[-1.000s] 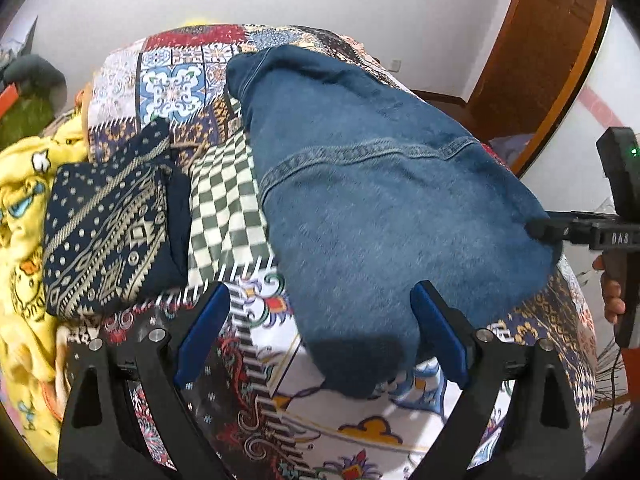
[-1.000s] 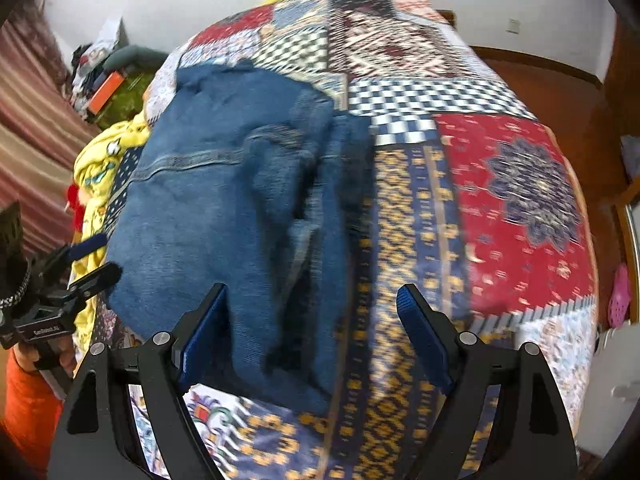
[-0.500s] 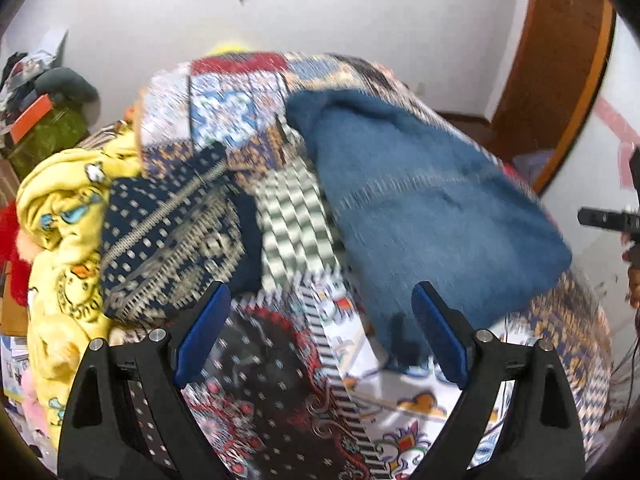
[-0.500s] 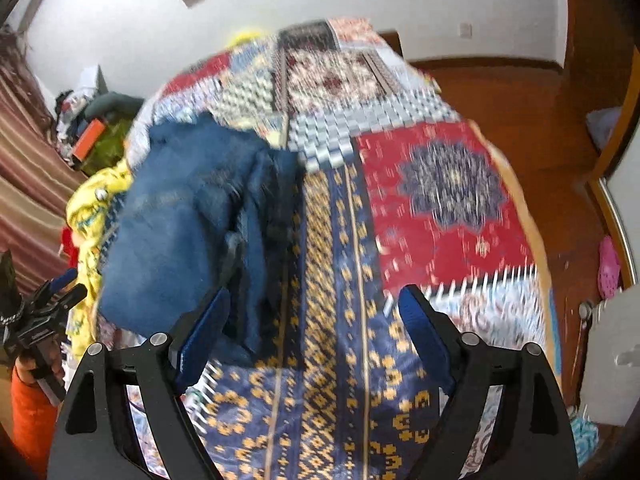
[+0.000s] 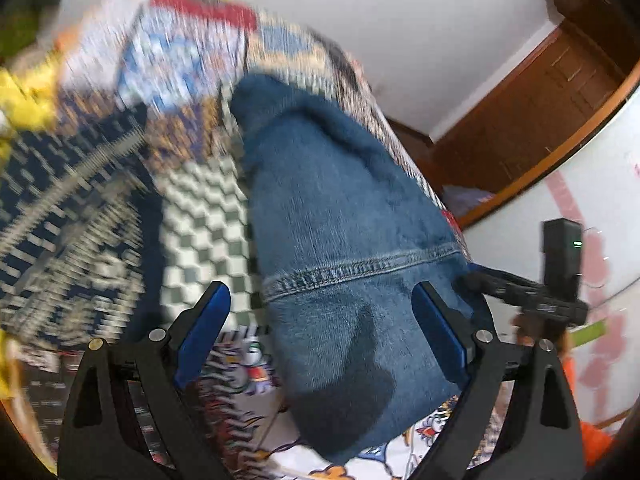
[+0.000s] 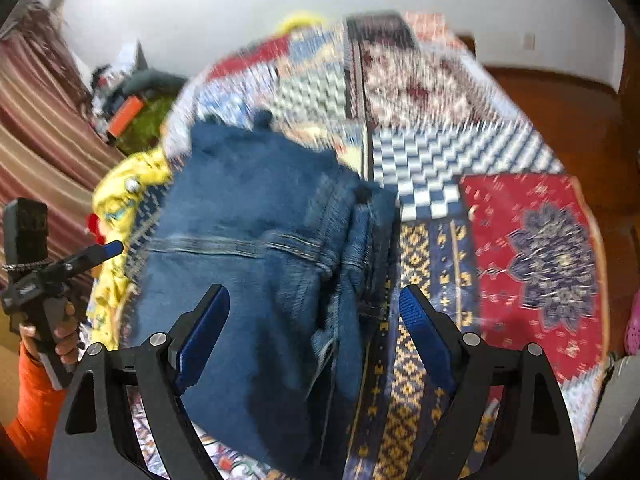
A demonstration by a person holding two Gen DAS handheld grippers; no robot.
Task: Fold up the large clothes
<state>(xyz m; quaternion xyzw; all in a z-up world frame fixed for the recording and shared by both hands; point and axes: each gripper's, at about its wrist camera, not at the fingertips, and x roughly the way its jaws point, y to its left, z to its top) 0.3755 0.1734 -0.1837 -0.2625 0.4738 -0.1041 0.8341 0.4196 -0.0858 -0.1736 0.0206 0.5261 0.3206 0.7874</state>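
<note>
Soft, even indoor light; motion blur smeared the patchwork bedspread [image 5: 192,52] in both views, perhaps worst leftward, and fisheye edges curved darkly

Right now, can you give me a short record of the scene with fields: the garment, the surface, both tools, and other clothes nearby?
garment: blue denim garment, folded into a long bundle, lying on the bed
surface: patchwork quilt covering the bed
left tool: open, holding nothing, over the near end of the denim
right tool: open, holding nothing, over the denim's right edge
other clothes: folded navy patterned cloth left of the denim; yellow cartoon fabric at the bed's left edge
image quality: both views blurred by motion
</note>
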